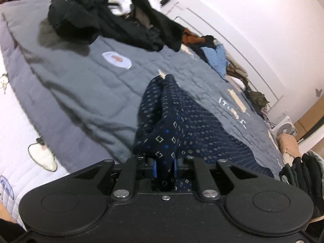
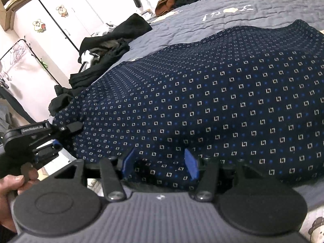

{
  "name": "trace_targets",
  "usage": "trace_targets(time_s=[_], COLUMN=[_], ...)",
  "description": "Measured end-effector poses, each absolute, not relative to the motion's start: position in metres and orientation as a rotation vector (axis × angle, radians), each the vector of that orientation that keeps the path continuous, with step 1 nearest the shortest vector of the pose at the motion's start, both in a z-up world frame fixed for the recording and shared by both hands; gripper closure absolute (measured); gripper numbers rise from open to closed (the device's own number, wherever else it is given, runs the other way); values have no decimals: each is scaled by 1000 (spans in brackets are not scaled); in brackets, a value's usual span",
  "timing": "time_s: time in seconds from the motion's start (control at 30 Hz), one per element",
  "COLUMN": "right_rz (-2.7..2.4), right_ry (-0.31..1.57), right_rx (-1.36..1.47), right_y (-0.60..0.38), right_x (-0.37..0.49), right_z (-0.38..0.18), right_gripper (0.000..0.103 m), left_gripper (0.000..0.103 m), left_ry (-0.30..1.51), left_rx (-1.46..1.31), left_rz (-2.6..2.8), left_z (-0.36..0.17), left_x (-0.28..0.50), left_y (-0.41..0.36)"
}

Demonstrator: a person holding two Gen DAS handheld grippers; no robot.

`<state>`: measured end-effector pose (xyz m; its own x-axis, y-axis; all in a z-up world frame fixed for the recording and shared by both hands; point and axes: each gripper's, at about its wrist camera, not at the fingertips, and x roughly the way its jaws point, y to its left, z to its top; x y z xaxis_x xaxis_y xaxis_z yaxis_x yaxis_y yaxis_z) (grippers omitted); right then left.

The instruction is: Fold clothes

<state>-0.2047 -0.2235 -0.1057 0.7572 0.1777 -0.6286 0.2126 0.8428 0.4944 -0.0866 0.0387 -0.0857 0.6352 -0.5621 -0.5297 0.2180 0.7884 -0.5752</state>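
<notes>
Navy shirt (image 2: 202, 105) spread on grey quilt (image 1: 77, 85). Left gripper (image 1: 165, 168) clamped on bunched shirt edge. Right gripper (image 2: 160, 162) wide apart, shirt hem between fingers, not pinched. Black clothes (image 1: 113, 18) behind shirt.

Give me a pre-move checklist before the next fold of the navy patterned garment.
1. Left tongs shut on the garment: ok, cloth bunched between the pads.
2. Right tongs gripping: not ok, open, with the garment edge lying between the pads.
3. Garment lying flat on the quilt: ok in the right view.
4. Landing area free: ok, the black clothes pile lies apart.
5. Sleeves tucked in: cannot tell.
</notes>
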Motion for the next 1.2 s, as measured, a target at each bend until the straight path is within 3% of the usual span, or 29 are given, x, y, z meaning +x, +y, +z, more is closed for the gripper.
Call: trace_targets(time_s=[0.57,1.2], right_rz=[-7,-143], right_ry=[668,373], right_rx=[773,999], right_y=[-252,-336], right_x=[-231,-334], right_z=[-107,-84], right_gripper=[49,48], left_gripper=[90,90], left_ry=[618,621], left_rx=[-497,-174], left_rz=[-667,-981], left_z=[-56,-59], left_x=[-102,-164], left_y=[-9,-144])
